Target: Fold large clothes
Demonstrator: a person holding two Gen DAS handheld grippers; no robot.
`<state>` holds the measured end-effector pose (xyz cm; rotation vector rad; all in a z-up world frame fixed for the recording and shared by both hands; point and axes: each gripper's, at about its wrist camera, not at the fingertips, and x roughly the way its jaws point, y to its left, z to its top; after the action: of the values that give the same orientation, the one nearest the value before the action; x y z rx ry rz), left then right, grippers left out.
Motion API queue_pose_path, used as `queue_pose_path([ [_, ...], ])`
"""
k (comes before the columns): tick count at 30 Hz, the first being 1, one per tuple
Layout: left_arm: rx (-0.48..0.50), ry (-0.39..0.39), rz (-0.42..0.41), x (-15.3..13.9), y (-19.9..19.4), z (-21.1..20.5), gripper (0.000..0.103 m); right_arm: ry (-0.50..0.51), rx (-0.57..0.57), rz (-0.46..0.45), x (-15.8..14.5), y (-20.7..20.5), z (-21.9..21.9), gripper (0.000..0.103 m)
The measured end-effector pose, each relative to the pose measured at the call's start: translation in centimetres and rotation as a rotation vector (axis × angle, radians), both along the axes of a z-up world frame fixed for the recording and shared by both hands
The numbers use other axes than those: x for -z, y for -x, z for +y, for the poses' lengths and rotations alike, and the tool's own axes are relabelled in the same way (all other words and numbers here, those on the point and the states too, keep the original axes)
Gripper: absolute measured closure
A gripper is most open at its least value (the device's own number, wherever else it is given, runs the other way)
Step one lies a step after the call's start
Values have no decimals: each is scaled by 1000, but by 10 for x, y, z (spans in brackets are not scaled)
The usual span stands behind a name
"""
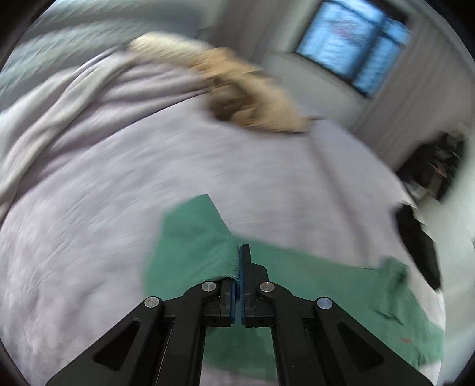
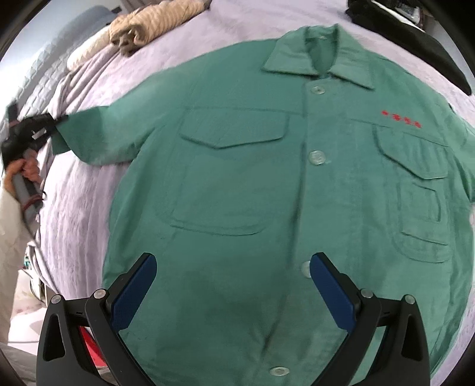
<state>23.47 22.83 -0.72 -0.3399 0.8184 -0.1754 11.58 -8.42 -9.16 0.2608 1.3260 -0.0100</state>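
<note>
A green short-sleeved button shirt [image 2: 237,184] lies face up on the lilac bedspread [image 2: 77,207], collar at the far side. My left gripper [image 1: 240,261] is shut on the hem of the shirt's sleeve [image 1: 202,237] and holds it off the bed. It also shows in the right wrist view [image 2: 52,121] at the left, pinching the sleeve end [image 2: 77,133]. My right gripper [image 2: 233,285] is open and empty, hovering over the shirt's lower front, with a blue pad [image 2: 135,294] on each side of the button line.
A tan knitted garment [image 2: 154,20] lies bunched at the far side of the bed [image 1: 89,207]. A black garment [image 2: 415,38] lies at the far right edge. A window [image 1: 353,41] and wall are beyond the bed.
</note>
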Motion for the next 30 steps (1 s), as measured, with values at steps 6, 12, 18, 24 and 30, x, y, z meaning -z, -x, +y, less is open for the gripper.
queue_pose_path([
  [6, 324, 12, -126, -56, 19, -166, 101, -3, 86, -56, -17, 13, -53, 0],
  [12, 567, -89, -28, -6, 52, -334, 101, 23, 223, -80, -22, 34, -123, 0],
  [18, 710, -315, 111, 87, 92, -403, 100, 32, 317, -35, -4, 53, -175, 0],
  [24, 744, -411, 30, 83, 125, -397, 0, 63, 337, -24, -2, 52, -194, 0],
  [30, 620, -530, -88, 46, 140, -322, 0, 110, 194, -120, -22, 2, -169, 0],
])
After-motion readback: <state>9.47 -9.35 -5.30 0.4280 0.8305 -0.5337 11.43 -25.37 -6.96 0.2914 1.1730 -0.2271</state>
